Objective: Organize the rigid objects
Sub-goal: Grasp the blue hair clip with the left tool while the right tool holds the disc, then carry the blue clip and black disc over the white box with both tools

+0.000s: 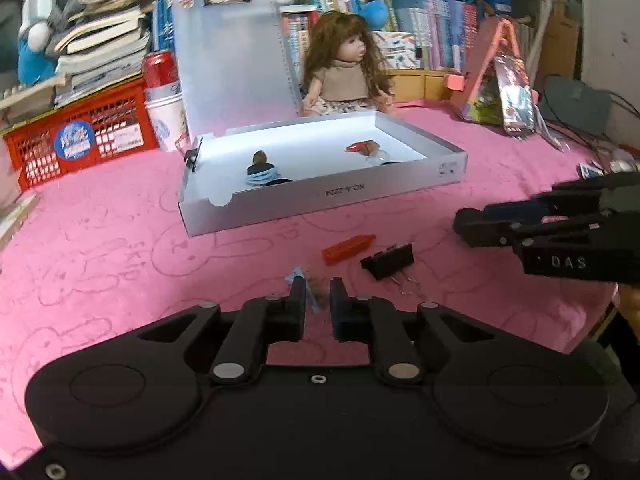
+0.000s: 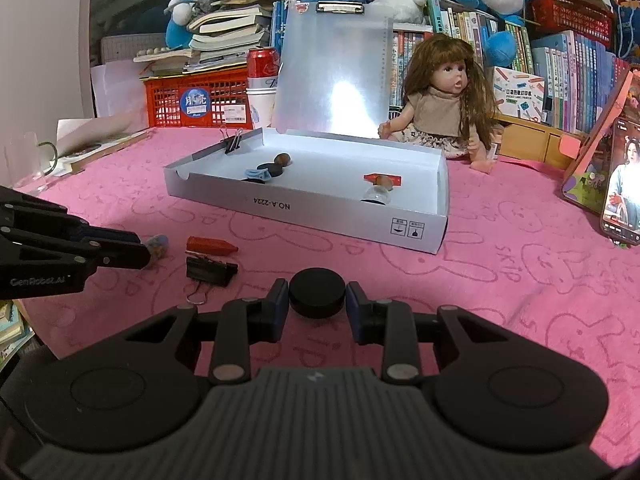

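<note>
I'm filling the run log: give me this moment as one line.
left gripper: shut on small figurine | right gripper: shut on black disc | white box: open | orange piece, binder clip: on cloth

Small figure mostly hidden between fingers; phone cut by edge.

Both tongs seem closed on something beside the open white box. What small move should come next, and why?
Probably lift both and carry them over the white box. The left tongs grip a small blue-and-brown figurine; the right tongs clamp a black disc. Similar pieces already lie inside, while a red crayon and binder clip remain on the pink cloth.
</note>
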The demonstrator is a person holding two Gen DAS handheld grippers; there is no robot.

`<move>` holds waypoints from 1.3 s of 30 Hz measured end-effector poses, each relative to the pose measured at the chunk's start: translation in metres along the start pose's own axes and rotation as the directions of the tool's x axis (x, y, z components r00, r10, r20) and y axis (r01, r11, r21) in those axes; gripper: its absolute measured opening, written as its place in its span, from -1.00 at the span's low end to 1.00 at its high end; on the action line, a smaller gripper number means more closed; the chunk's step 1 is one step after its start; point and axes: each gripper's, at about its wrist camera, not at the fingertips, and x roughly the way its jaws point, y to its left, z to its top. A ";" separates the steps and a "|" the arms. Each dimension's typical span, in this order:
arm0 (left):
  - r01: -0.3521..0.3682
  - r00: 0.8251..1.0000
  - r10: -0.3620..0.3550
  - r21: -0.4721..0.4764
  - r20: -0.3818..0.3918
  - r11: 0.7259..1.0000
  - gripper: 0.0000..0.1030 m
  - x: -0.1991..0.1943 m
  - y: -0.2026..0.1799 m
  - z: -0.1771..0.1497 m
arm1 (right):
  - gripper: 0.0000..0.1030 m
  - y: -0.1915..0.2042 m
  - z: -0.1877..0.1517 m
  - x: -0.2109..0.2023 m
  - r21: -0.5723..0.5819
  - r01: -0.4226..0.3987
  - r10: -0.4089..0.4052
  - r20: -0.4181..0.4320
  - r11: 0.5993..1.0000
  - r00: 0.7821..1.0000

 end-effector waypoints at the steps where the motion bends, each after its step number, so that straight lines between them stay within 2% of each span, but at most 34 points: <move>1: 0.000 1.000 0.000 0.013 -0.003 1.000 -0.61 -0.001 -0.002 -0.001 | -0.29 0.000 -0.001 0.000 -0.002 0.000 0.000 -0.002 1.000 1.000; 4: 0.003 1.000 -0.002 0.023 -0.028 1.000 -0.50 -0.002 -0.003 -0.005 | -0.29 0.000 -0.002 0.001 0.001 0.002 -0.002 -0.009 1.000 1.000; 6: 0.028 0.999 -0.028 0.010 -0.041 1.000 -0.49 -0.003 -0.002 -0.007 | -0.29 -0.001 -0.002 0.002 0.008 0.004 -0.004 -0.010 1.000 1.000; 10: 0.051 0.998 -0.053 -0.034 -0.039 0.998 -0.46 0.001 -0.001 -0.005 | -0.29 -0.002 -0.003 0.003 0.012 0.007 -0.007 -0.013 1.000 1.000; 13: 0.082 0.996 -0.085 -0.080 -0.038 0.993 -0.36 0.008 -0.004 -0.002 | -0.28 -0.001 -0.003 0.003 0.013 0.008 -0.008 -0.013 1.000 1.000; 18: 0.140 0.989 -0.143 -0.080 -0.033 0.987 -0.35 0.007 -0.013 0.002 | -0.28 -0.003 -0.003 0.003 0.015 0.010 -0.010 -0.013 1.000 1.000; 20: 0.120 0.993 -0.121 -0.060 -0.018 0.991 -0.35 0.003 -0.016 0.002 | -0.28 -0.004 -0.003 0.003 0.016 0.012 -0.012 -0.014 1.000 1.000; 22: 0.061 0.998 -0.061 -0.024 0.018 0.998 -0.33 -0.004 -0.019 0.001 | -0.28 -0.005 -0.003 0.003 0.019 0.014 -0.014 -0.014 1.000 1.000; 24: -0.004 0.997 0.003 0.024 0.077 1.000 -0.19 -0.011 -0.021 -0.002 | -0.28 -0.006 -0.004 0.004 0.020 0.016 -0.016 -0.014 1.000 1.000; 25: -0.032 0.994 0.027 0.046 0.104 0.998 0.00 -0.013 -0.022 -0.004 | -0.28 -0.007 -0.004 0.004 0.021 0.016 -0.016 -0.015 1.000 1.000; 26: -0.047 0.992 0.039 0.066 0.117 0.997 0.07 -0.013 -0.022 -0.005 | -0.28 -0.007 -0.004 0.004 0.022 0.016 -0.016 -0.016 1.000 1.000; 29: -0.076 0.994 0.068 0.093 0.091 0.993 0.07 -0.003 -0.018 -0.007 | -0.28 -0.007 -0.005 0.005 0.025 0.015 -0.015 -0.018 1.000 1.000; 32: -0.044 0.998 0.040 0.078 0.049 0.996 0.07 0.007 -0.012 -0.010 | -0.28 -0.006 -0.005 0.005 0.022 0.015 -0.014 -0.019 1.000 1.000; 35: -0.027 0.998 0.024 0.061 0.052 0.998 0.04 0.012 -0.006 -0.012 | -0.28 -0.005 -0.005 0.006 0.016 0.017 -0.016 -0.020 1.000 1.000; 37: -0.015 0.999 0.012 0.056 0.046 0.998 -0.04 0.014 -0.004 -0.011 | -0.28 -0.005 -0.005 0.006 0.015 0.017 -0.017 -0.020 1.000 1.000; 38: -0.007 0.999 0.005 0.049 0.043 0.999 -0.21 0.015 -0.003 -0.011 | -0.28 -0.005 -0.005 0.006 0.016 0.017 -0.016 -0.020 1.000 1.000; 39: 0.008 0.999 -0.009 0.038 0.037 0.999 -0.29 0.015 -0.002 -0.010 | -0.28 -0.005 -0.005 0.006 0.016 0.016 -0.016 -0.021 1.000 1.000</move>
